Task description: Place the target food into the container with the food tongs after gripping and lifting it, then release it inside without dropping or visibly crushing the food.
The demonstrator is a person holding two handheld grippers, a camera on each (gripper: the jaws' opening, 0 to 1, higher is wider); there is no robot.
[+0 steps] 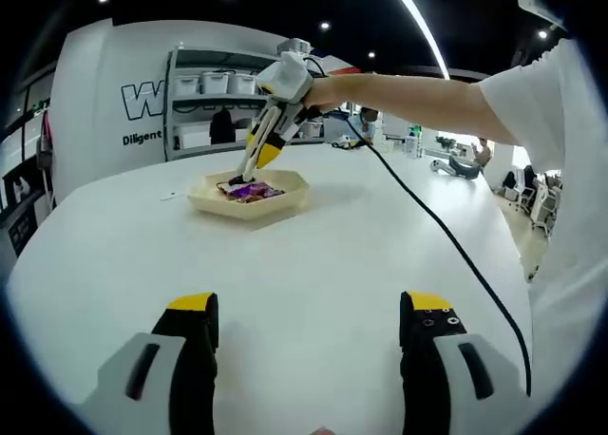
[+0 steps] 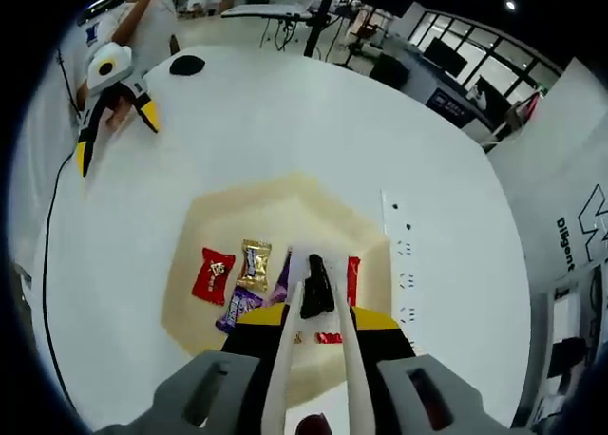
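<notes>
White tabletop is being viewed under dark ceiling lights, with a beige tray resting on it holding wrapped candies. Food tongs are being held clamped in the right gripper, their tips lowered among the candies inside the tray. Nearer in the left gripper view, the left gripper is being held with jaws apart and empty.

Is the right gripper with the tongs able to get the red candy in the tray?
Probably yes. The right gripper holds the tongs just over the tray, and the red candy lies uncovered beside the gold one, nothing blocking it.
</notes>
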